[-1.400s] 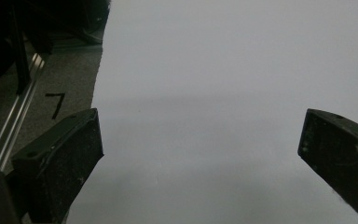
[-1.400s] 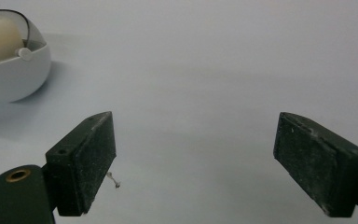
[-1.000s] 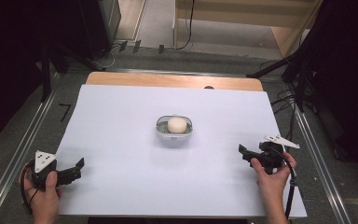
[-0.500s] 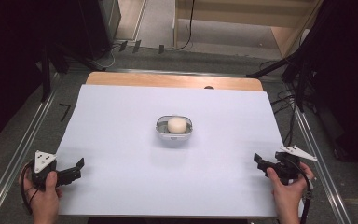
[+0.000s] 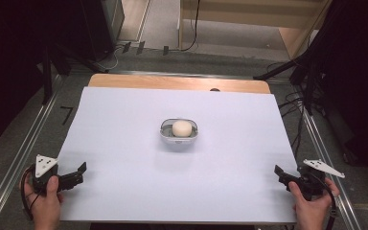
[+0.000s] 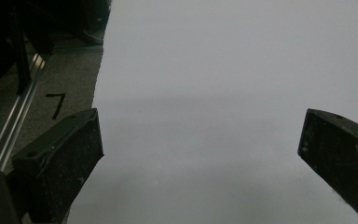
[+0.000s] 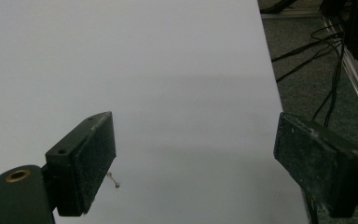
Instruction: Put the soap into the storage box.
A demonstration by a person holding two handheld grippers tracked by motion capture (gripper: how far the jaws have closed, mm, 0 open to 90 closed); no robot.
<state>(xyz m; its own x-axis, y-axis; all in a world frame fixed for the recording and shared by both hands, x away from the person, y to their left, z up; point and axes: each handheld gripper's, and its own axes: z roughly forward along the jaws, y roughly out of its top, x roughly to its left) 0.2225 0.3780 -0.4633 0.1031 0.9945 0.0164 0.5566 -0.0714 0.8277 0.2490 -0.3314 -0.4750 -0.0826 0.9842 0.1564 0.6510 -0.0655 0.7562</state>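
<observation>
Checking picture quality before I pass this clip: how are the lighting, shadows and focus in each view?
High view: even light, sharp; the bowl with the pale ball casts a soft shadow, and the room's edges are dark. Left gripper view: the left gripper shows slightly soft jaws over a dim grey band on the white table. Right gripper view: the right gripper looks sharper, with no glare.

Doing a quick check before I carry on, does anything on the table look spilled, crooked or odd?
Nothing stands out. The small bowl sits upright mid-table with the pale ball inside. The left gripper and right gripper sit at the near corners, jaws open.
</observation>
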